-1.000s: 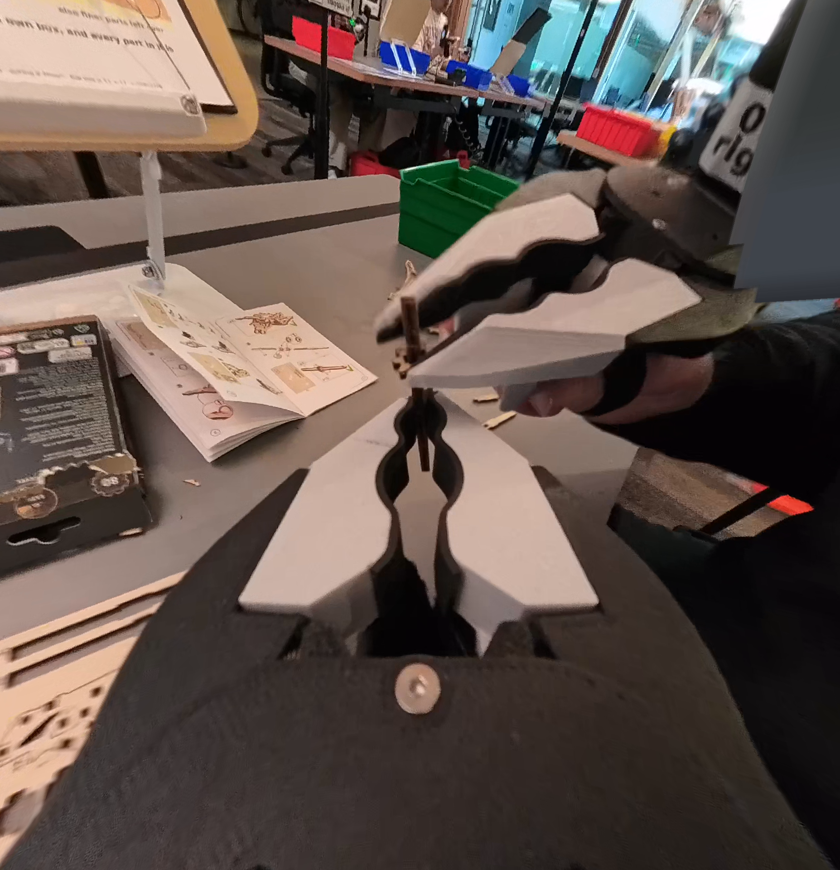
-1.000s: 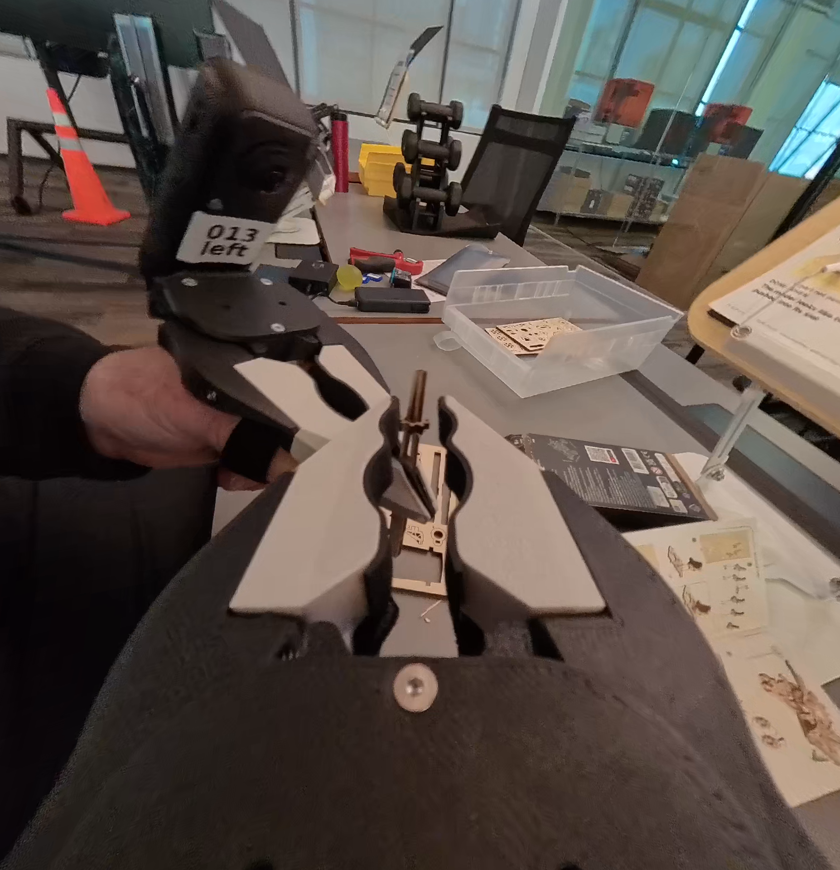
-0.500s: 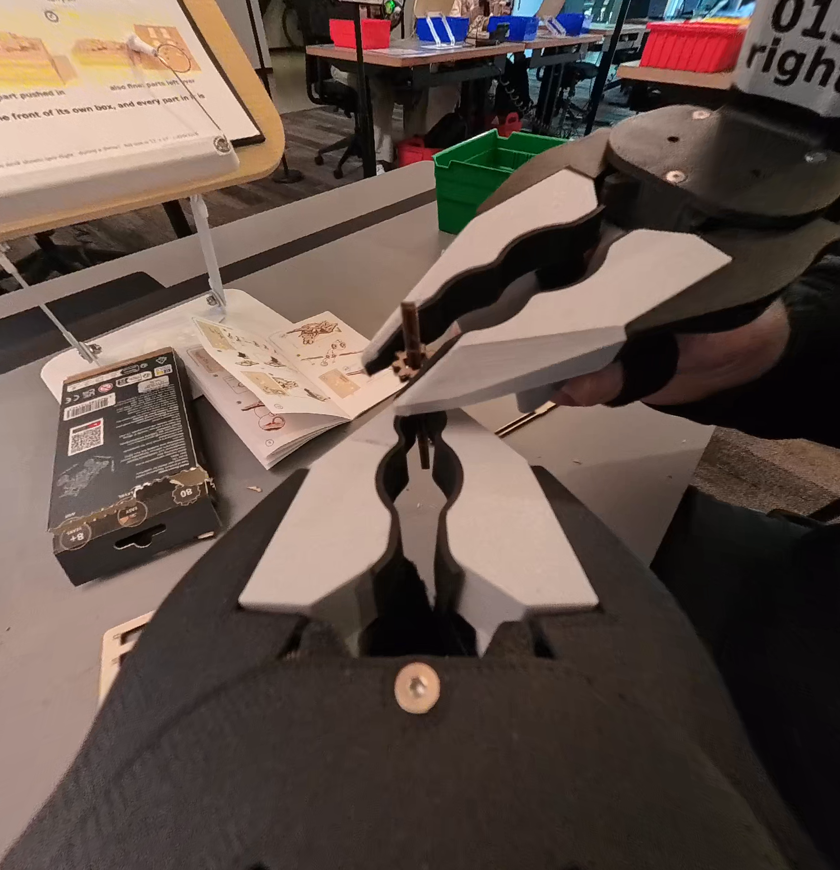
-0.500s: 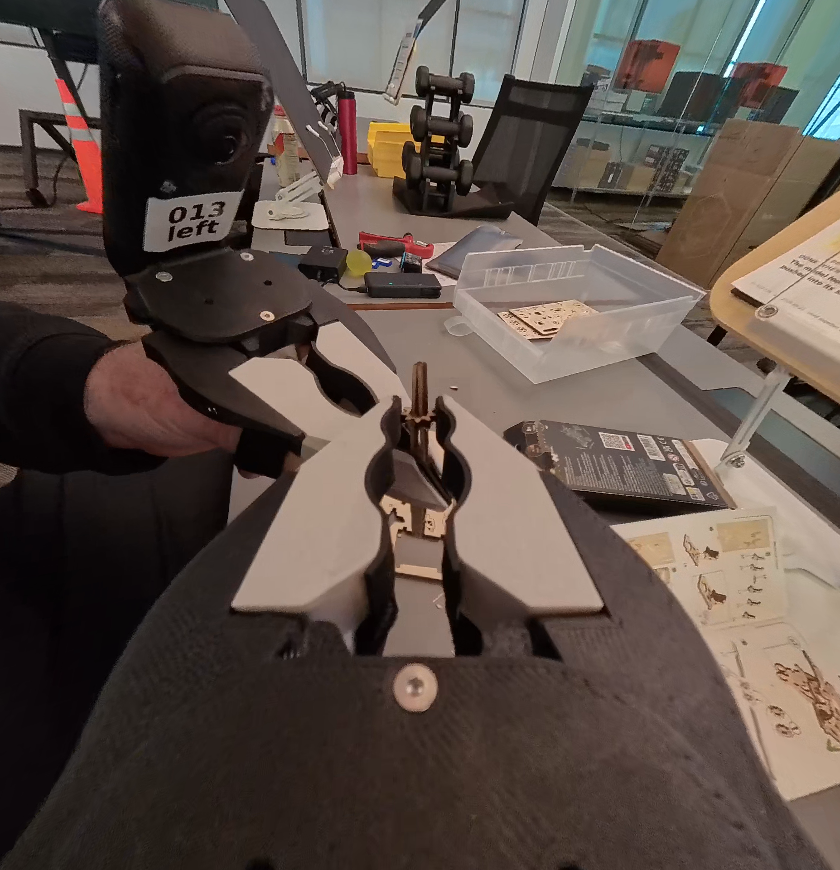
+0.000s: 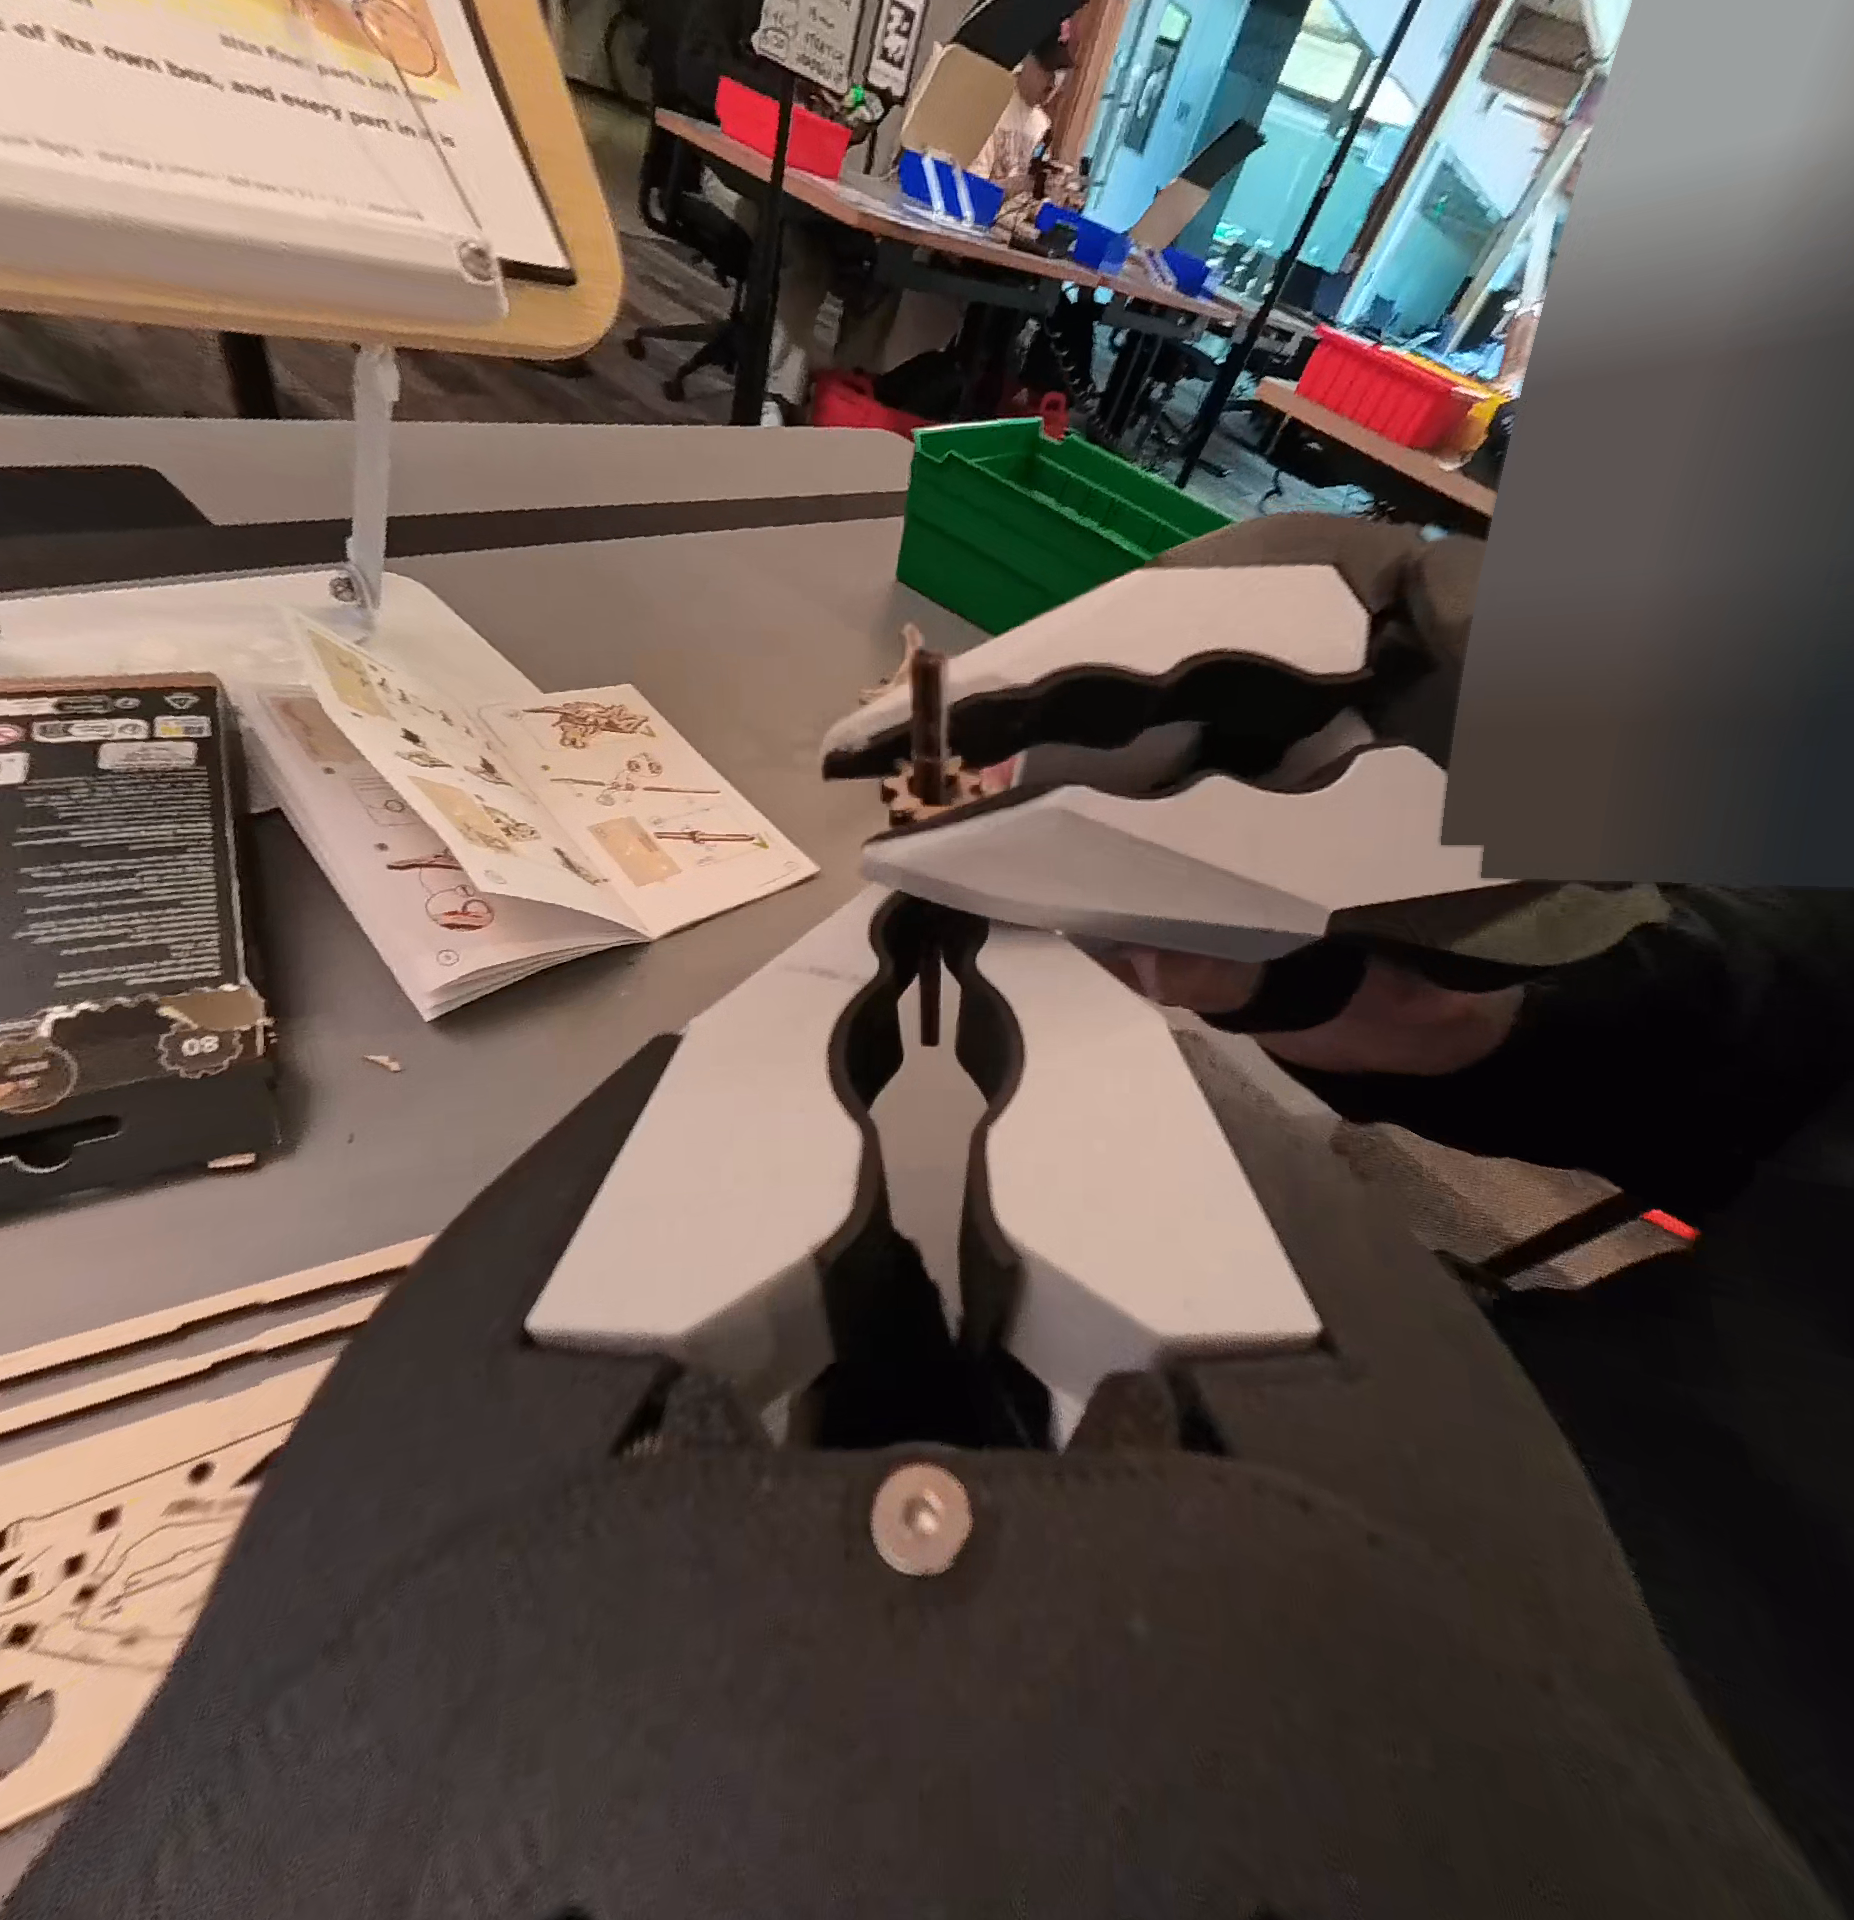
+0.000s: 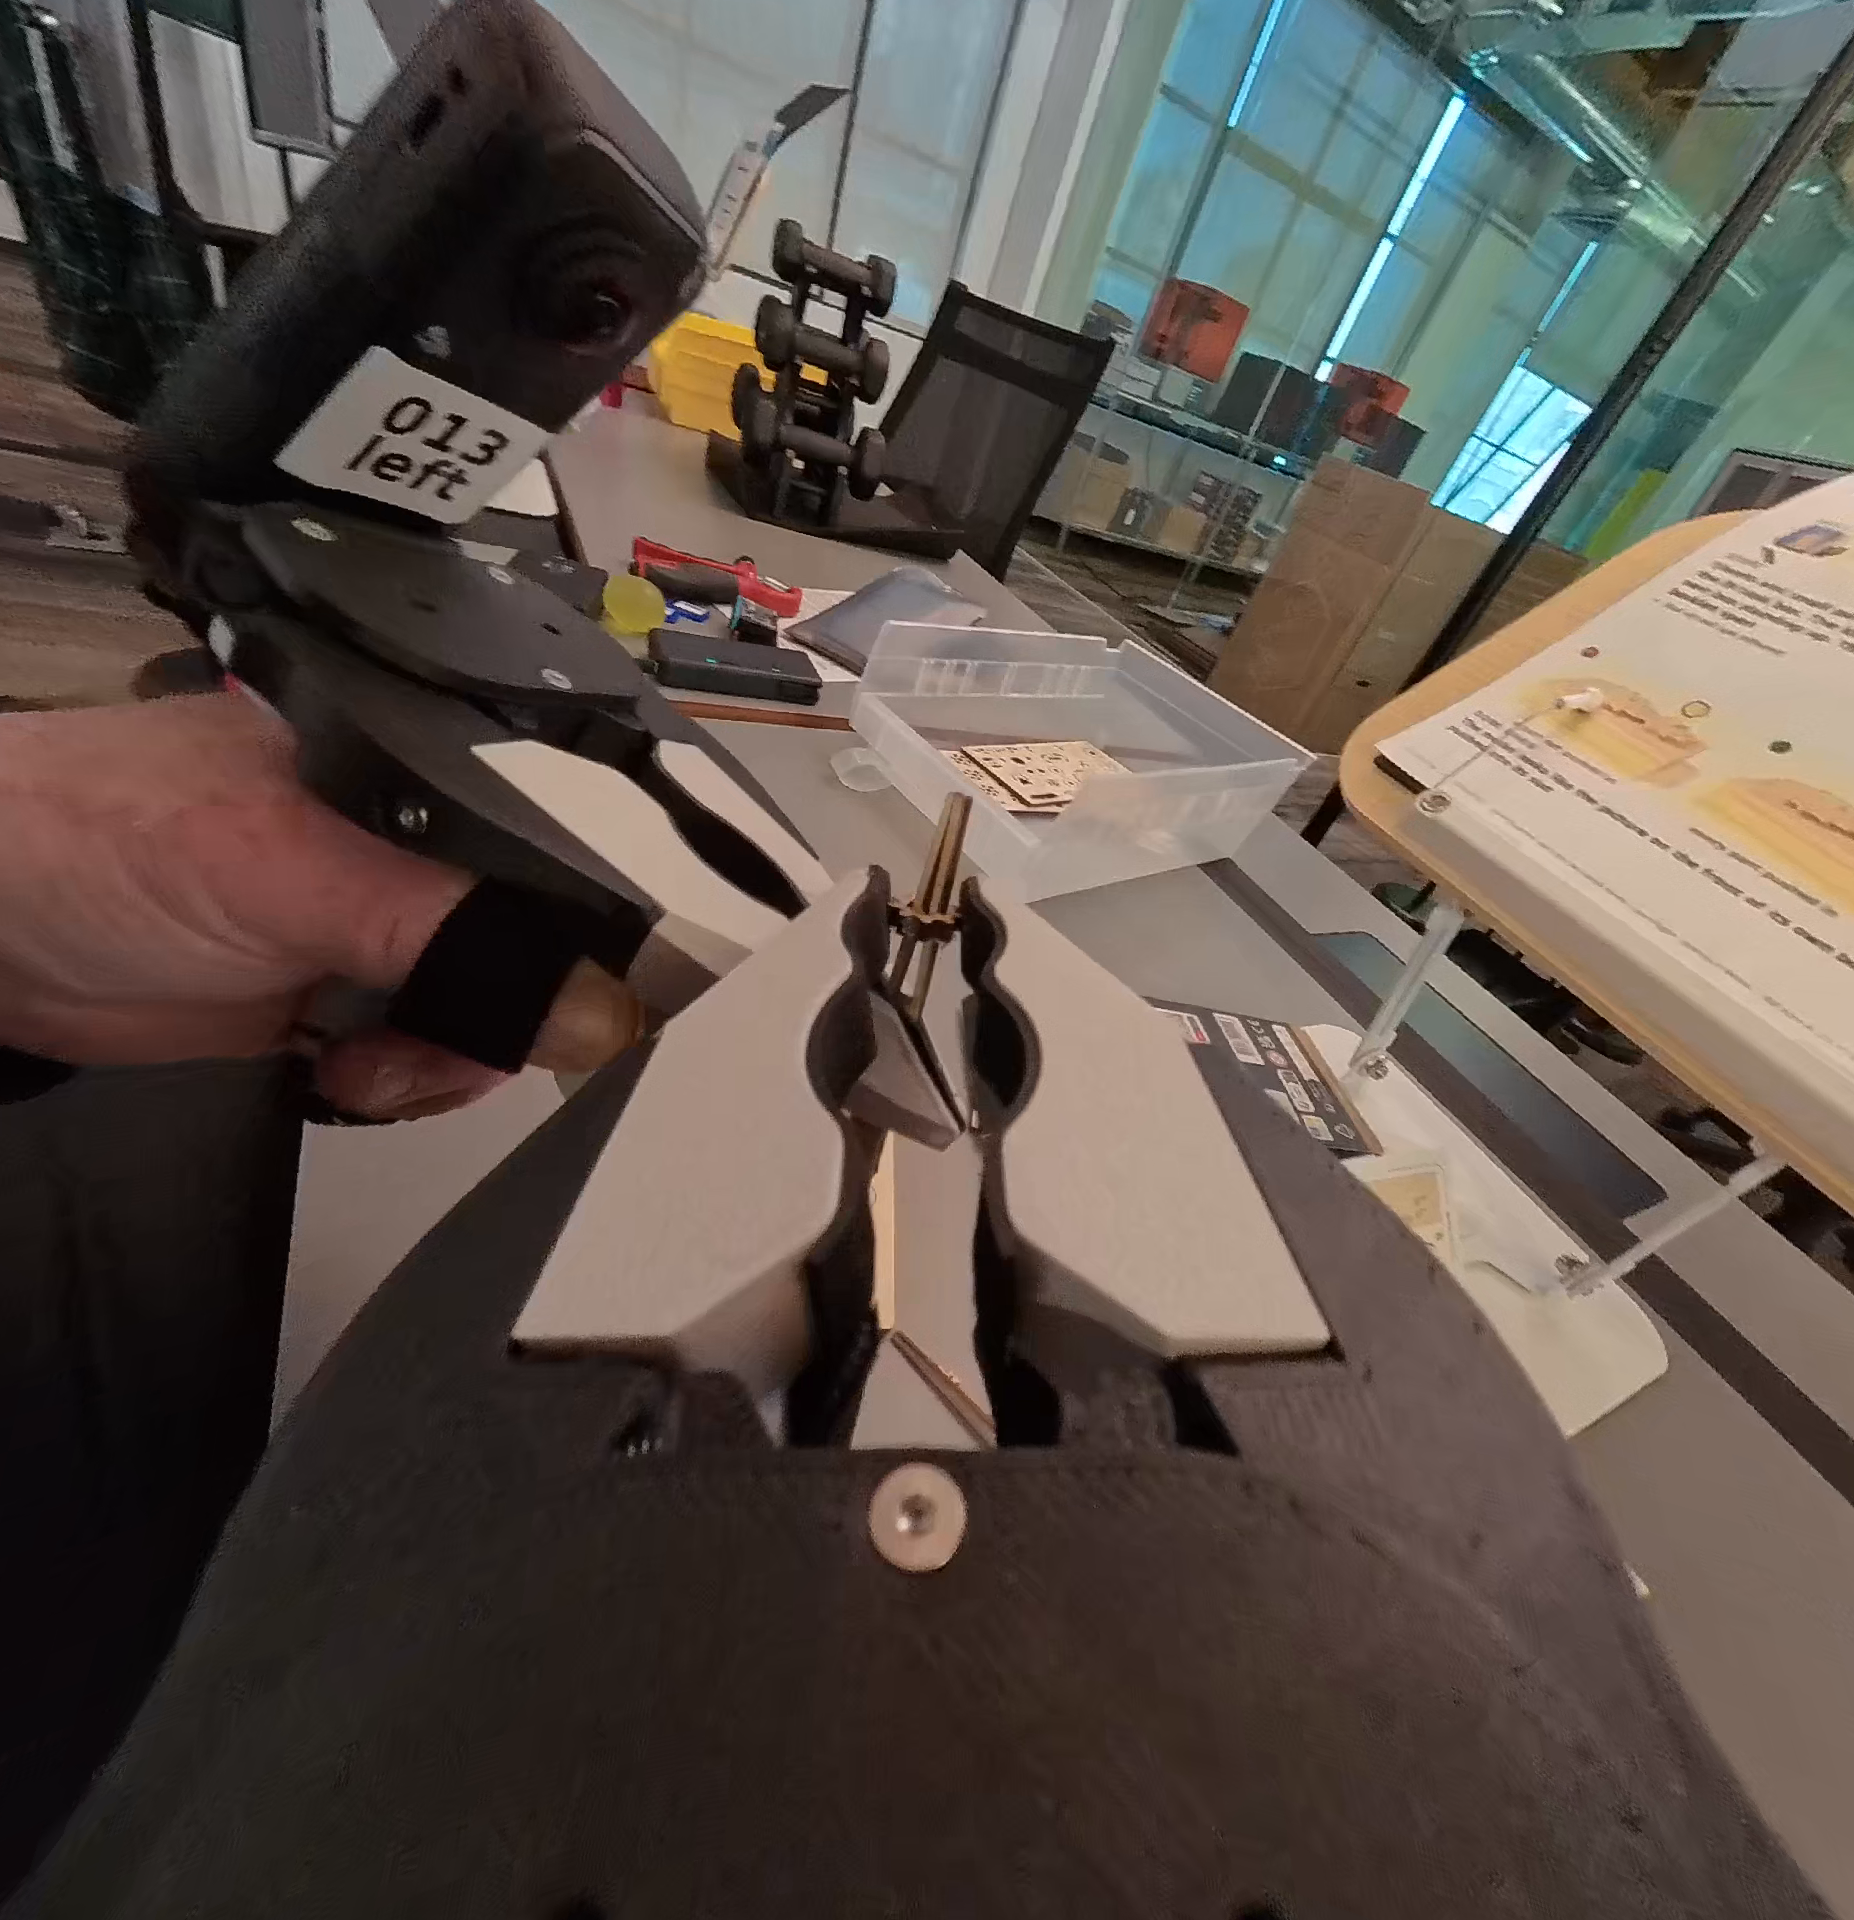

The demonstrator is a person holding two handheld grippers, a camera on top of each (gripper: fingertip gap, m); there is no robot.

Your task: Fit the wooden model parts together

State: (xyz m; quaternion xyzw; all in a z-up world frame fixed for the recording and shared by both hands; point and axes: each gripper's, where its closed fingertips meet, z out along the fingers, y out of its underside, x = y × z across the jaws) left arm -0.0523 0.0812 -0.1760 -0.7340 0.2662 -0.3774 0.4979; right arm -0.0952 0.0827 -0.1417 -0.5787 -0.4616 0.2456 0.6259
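A thin dark wooden stick (image 5: pixel 929 997) stands upright in the air above the grey table (image 5: pixel 694 644). My left gripper (image 5: pixel 928 925) is shut on the stick's lower end. My right gripper (image 5: pixel 855 805) comes in from the right, just above the left one, and is shut on a small toothed wooden piece (image 5: pixel 918 802) that sits around the stick. In the right wrist view the right gripper (image 6: pixel 928 904) pinches this toothed piece (image 6: pixel 925 923), and the stick (image 6: pixel 949 842) pokes out past its tips. The left gripper (image 6: pixel 902 1060) shows below, between the right fingers.
An open instruction booklet (image 5: pixel 528 821) and a black box (image 5: pixel 92 914) lie to the left. Wooden part sheets (image 5: pixel 123 1507) lie at the near left. A green bin (image 5: pixel 1027 520) stands behind. A clear plastic box (image 6: pixel 1079 748) holds a wooden sheet. An instruction board (image 6: pixel 1681 831) stands on a stand.
Both grippers have tilted and shifted together above the table, keeping their holds on the stick and the toothed piece. The right gripper now lies flatter across the left wrist view.
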